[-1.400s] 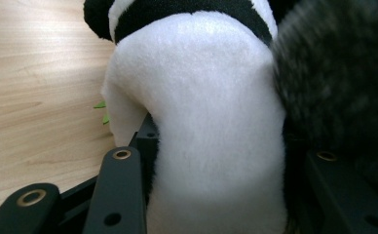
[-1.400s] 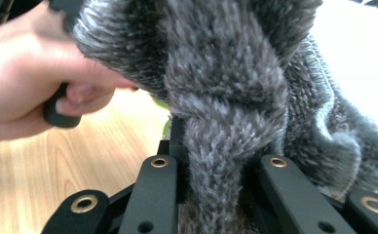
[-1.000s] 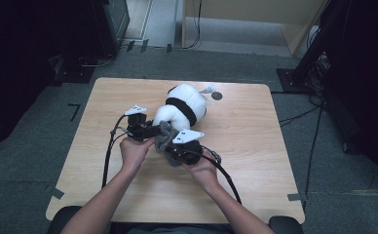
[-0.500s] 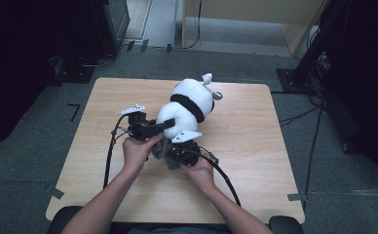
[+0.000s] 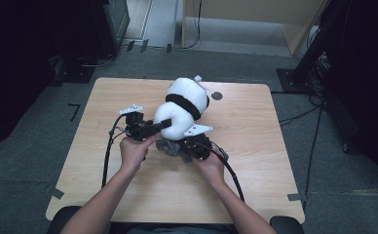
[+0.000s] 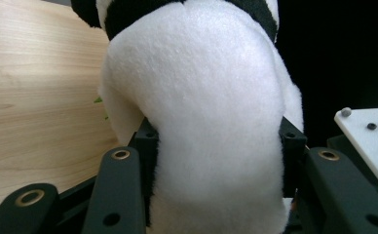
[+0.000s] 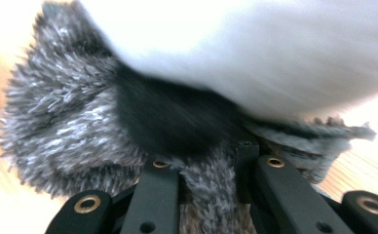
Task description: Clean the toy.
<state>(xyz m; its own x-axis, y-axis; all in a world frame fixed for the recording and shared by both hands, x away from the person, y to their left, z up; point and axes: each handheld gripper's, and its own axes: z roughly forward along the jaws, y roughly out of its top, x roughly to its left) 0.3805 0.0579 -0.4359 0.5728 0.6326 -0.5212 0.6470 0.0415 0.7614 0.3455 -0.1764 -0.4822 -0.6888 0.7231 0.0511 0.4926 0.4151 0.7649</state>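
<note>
A white plush toy with a black band (image 5: 182, 105) is propped up on the wooden table (image 5: 274, 170), its head towards the far edge. My left gripper (image 5: 165, 123) comes in from the left and is shut on the toy's white lower body (image 6: 211, 112), one jaw on each side. A grey fuzzy fabric piece (image 5: 167, 145) sits under the toy's near end. My right gripper (image 5: 179, 146) is shut on this grey fuzzy fabric (image 7: 65, 122), a tuft pinched between its jaws, with the white plush (image 7: 274, 48) just above, blurred.
A small grey disc (image 5: 217, 96) lies on the table beyond the toy's head. Black cables (image 5: 108, 156) trail from both grippers towards the near edge. Dark equipment and stands surround the table on the floor.
The plush toy has turned from lying flatter to standing more upright, its head now raised. My right gripper has shifted slightly to the right with the grey fabric. The left gripper has hardly moved.
</note>
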